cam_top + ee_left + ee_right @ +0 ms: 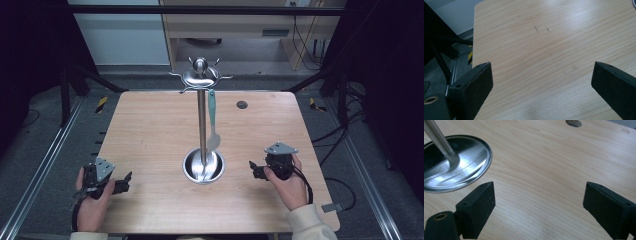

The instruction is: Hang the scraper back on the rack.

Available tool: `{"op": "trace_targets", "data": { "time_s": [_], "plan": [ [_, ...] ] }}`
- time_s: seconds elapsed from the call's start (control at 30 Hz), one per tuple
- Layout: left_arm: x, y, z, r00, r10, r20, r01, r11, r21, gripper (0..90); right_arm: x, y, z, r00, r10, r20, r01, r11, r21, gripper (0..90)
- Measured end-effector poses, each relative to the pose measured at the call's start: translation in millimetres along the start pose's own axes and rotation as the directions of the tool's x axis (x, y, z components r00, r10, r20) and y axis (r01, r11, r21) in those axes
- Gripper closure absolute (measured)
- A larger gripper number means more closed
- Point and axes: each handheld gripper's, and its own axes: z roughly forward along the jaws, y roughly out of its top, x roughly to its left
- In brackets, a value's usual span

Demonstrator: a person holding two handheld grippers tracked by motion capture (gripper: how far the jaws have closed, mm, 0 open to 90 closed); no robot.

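A pale wooden table is lying under a fixed overhead camera, with a person sitting at its near edge and holding a two-jaw gripper in each hand. In the middle of the table a steel utensil stand is rising from a round, dished base, and hooks are fanning out around the ball at its top. A spatula with a teal handle and a pale blade is hanging from a hook on the right of the pole, its blade dangling just above the base and close beside the pole.

The left gripper is resting near the table's near-left corner, well apart from the stand, with its jaws spread wide over bare wood. The right gripper is sitting near the stand's base on the right side, and its jaws are also standing wide apart with nothing between them; its own camera is showing the base just ahead and to one side.

Judging from the layout, the work in hand is probably taking the spatula off its hook, and the right gripper is the better placed. Doing this well would likely mean rising to the handle, closing across its flat width below the hook, then lifting up before drawing away. The light stand could tip, so steadying the base with the left gripper may help.
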Motion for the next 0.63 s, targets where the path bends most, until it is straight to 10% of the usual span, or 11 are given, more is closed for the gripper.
{"op": "trace_targets", "data": {
  "time_s": [0.63],
  "plan": [
    [-7.7,2.1,5.2,0.9986,0.036,0.04,-0.037,0.9991,0.02,3.1,-0.5,-21.0,21.2,0.9993,0.035,-0.015,-0.035,0.9991,-0.022,12.9]
  ]
}}
